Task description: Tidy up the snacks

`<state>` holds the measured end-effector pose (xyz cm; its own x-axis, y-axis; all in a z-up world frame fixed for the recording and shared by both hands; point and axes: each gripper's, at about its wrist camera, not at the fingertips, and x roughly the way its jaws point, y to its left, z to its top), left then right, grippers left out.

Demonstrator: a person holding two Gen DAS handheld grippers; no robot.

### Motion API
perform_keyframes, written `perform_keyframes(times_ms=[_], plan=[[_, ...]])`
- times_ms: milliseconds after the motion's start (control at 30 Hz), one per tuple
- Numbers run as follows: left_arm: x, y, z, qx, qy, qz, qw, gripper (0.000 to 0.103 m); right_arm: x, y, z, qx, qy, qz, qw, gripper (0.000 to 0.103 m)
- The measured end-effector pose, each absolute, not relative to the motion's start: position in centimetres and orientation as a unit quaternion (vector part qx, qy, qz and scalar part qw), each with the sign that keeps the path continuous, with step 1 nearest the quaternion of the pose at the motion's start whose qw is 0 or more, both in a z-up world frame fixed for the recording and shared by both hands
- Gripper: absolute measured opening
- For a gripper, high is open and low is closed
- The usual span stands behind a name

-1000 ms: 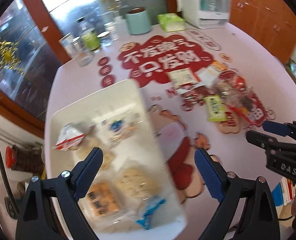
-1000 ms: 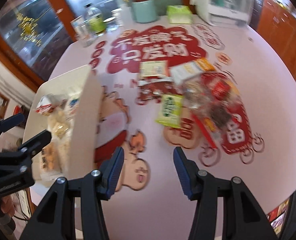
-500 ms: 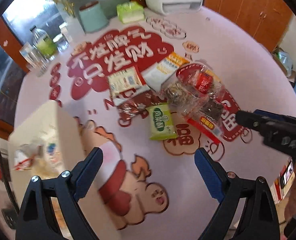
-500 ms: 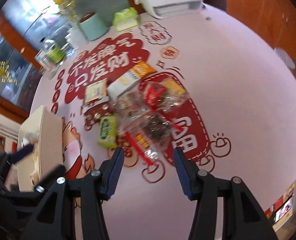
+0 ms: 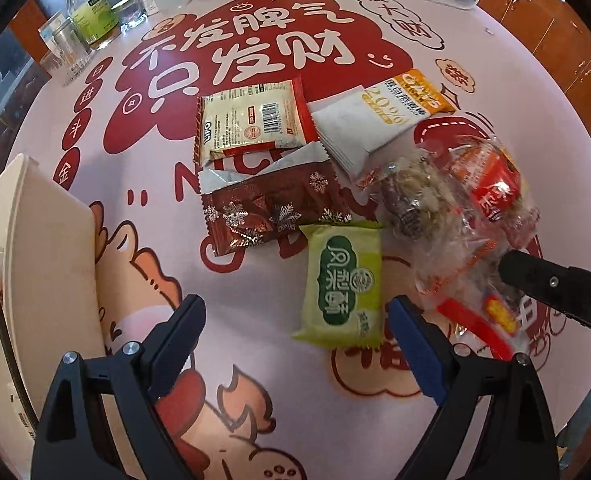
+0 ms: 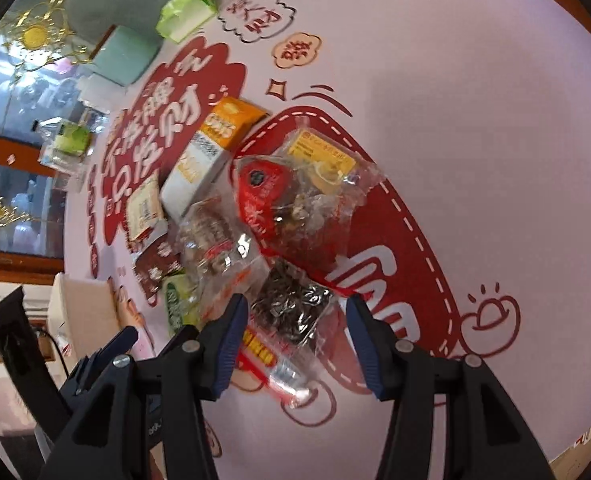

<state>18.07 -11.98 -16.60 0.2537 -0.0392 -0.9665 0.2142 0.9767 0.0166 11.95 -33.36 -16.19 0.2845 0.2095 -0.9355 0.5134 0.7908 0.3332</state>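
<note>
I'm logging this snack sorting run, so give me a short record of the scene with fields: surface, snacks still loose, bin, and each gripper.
surface: pink tablecloth with red cartoon prints
loose snacks: green packet, dark red snowflake packet, beige barcode packet, white and orange packet, clear bags
bin: white tray at left edge
left gripper: open, empty, above the green packet's near end
right gripper: open, straddling a clear bag of dark snacks

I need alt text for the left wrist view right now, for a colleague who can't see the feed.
The left gripper hangs open above a green snack packet on a pink printed tablecloth. Beyond it lie a dark red packet, a cream packet, an oat bar and clear bags; a white tray sits left.
</note>
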Motion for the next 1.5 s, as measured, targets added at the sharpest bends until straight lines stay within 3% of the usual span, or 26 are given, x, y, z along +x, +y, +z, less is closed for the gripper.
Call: perform_keyframes(times_ms=[200, 633, 733, 800, 833, 1233, 1500], plan=[[18.4, -12.0, -17.1, 0.064, 0.608, -0.081, 0.787, 0.092, 13.2, -32.6, -17.6, 0.302, 0.605, -0.107, 0.729, 0.052], [19.4, -11.7, -18.5, 0.058, 0.612, -0.080, 0.785, 0.089, 14.6, -29.8, -17.5, 0.183, 0.621, -0.117, 0.753, 0.055], [18.9, -12.4, -18.2, 0.067, 0.601, -0.099, 0.790, 0.073, 14.5, -29.8, -17.4, 0.175, 0.615, -0.118, 0.760, 0.050], [18.4, -13.1, -17.8, 0.078, 0.590, -0.116, 0.795, 0.042, 14.2, -29.9, -17.4, 0.178, 0.613, -0.111, 0.762, 0.042], [18.2, -13.3, -17.6, 0.081, 0.587, -0.122, 0.796, 0.035, 14.0, -29.9, -17.3, 0.180, 0.612, -0.108, 0.762, 0.041], [14.3, -11.6, -16.2, 0.063, 0.591, -0.147, 0.791, 0.035, 10.0, -29.3, -16.6, 0.183, 0.610, -0.094, 0.765, 0.039], [9.7, -9.6, -11.5, 0.067, 0.567, -0.192, 0.798, 0.035, 7.1, -26.5, -14.0, 0.168, 0.598, -0.064, 0.781, 0.039]])
